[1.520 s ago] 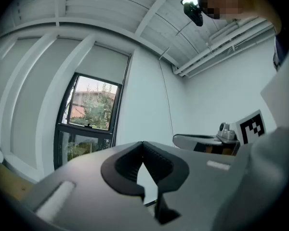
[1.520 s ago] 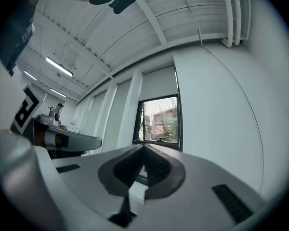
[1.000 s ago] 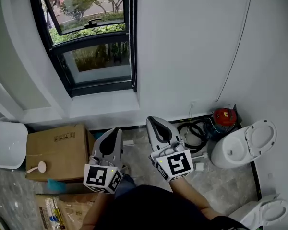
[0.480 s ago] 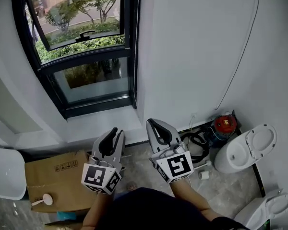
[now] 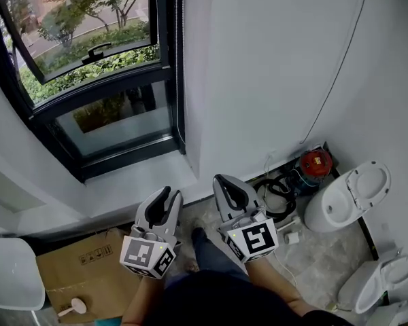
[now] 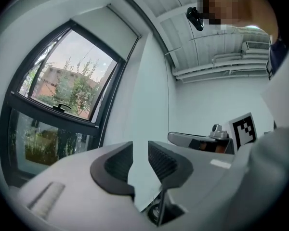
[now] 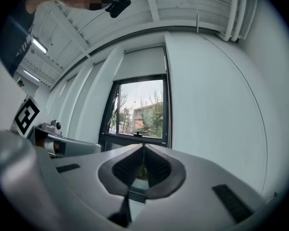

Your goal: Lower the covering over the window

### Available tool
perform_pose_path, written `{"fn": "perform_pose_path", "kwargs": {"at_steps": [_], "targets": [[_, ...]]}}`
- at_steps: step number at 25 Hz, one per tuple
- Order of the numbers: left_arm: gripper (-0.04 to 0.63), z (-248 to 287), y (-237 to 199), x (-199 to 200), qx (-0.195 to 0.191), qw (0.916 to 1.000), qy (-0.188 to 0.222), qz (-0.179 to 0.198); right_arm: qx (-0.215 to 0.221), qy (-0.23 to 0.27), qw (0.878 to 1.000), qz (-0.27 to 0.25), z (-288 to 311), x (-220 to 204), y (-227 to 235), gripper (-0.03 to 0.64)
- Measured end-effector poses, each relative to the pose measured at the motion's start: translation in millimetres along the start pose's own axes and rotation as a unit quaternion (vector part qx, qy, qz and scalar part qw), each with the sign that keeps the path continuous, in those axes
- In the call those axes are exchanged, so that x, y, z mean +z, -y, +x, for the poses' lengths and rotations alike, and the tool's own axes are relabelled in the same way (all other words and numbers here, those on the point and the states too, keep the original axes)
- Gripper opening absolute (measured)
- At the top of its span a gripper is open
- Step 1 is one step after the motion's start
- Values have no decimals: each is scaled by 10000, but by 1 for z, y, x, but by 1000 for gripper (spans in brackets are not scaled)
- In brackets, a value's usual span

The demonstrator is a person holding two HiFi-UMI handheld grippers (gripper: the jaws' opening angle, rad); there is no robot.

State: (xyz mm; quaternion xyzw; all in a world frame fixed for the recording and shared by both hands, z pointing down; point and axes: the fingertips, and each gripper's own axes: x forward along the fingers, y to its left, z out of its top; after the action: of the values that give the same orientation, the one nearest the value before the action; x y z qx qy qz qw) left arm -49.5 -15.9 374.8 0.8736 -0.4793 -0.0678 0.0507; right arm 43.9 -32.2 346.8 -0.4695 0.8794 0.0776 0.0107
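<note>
Pale flat window covering (image 7: 141,64): raised, sitting above the glass at the top of the black-framed window (image 5: 102,95). Thin dark cord (image 5: 339,66): hangs down the white wall, well to the right of the window. My left tongs (image 5: 168,197): below the window sill, jaws a little apart with nothing between them, having just been opening. My right tongs (image 5: 226,182): just beside them, below the window's right edge, closed and empty.

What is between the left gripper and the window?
In the head view, only the bare white sill lies between the left gripper and the window. The gripper's jaws have just been opening, with nothing between them.
</note>
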Motion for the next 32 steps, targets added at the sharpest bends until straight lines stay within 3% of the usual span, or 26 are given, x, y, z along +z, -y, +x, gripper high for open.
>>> {"fn": "perform_pose_path", "kwargs": {"at_steps": [8,18,32], "targets": [[84,56,-56,7,-212,9996,115,-154,154,145,9995,-231,87,0,16,12],[84,147,-143,48,-319,9986,401,-113,321,254,9987,-307,220,5,52,14],[84,233,-203,51,-466,9982,381,-36,223,281,9991,-224,314,-11,93,14]]}}
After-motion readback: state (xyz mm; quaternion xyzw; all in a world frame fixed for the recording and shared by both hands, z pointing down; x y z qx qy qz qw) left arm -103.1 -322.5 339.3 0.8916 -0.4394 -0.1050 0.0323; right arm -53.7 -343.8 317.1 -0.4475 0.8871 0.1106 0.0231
